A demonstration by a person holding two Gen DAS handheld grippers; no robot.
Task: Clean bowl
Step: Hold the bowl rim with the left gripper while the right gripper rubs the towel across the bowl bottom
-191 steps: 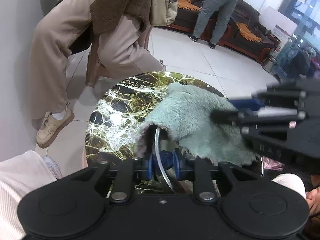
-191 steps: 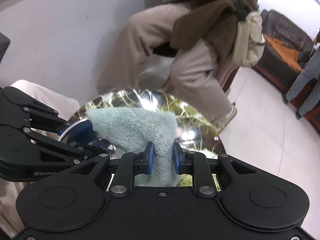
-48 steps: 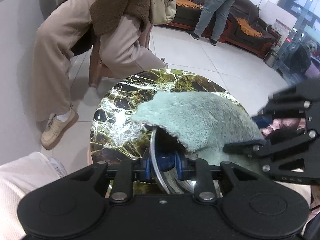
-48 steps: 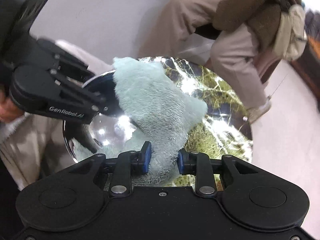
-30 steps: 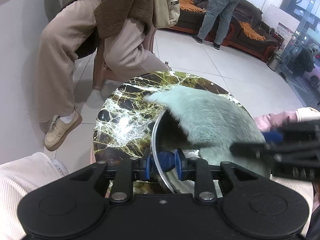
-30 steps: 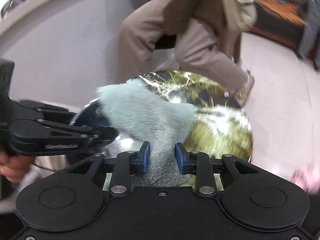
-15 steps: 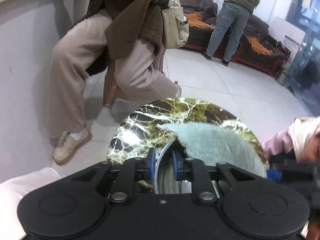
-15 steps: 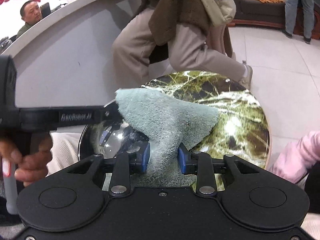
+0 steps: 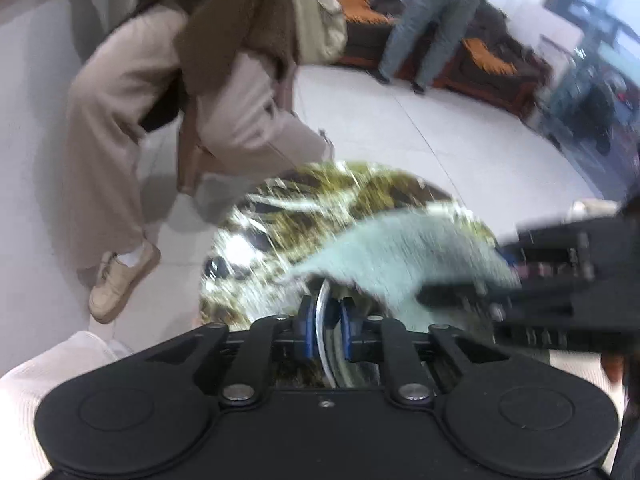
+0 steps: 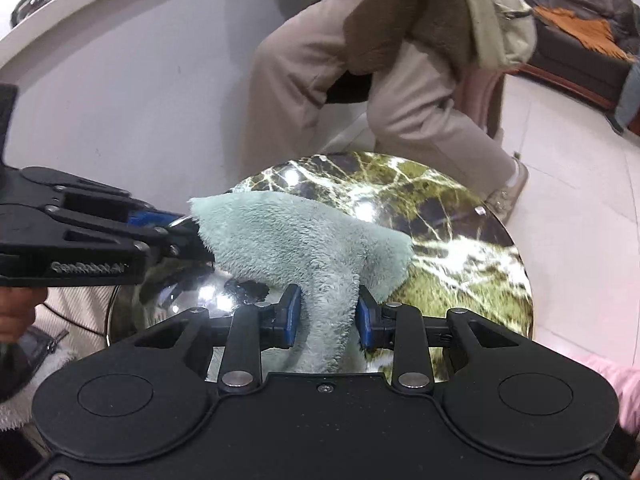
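My left gripper [image 9: 325, 326] pinches the steel bowl [image 10: 188, 296] rim at nine o'clock, jaws easing apart; my right gripper [image 10: 325, 316] clamps the green cloth [image 10: 304, 236] over the marble table [image 10: 460, 240].

Mint-green cloth [image 10: 304, 240], green-veined marble table [image 10: 460, 248]

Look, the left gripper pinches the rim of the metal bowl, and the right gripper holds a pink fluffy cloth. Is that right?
Not quite. The cloth in the right gripper is pale green, not pink, as the right wrist view shows. The left gripper does pinch the bowl rim.
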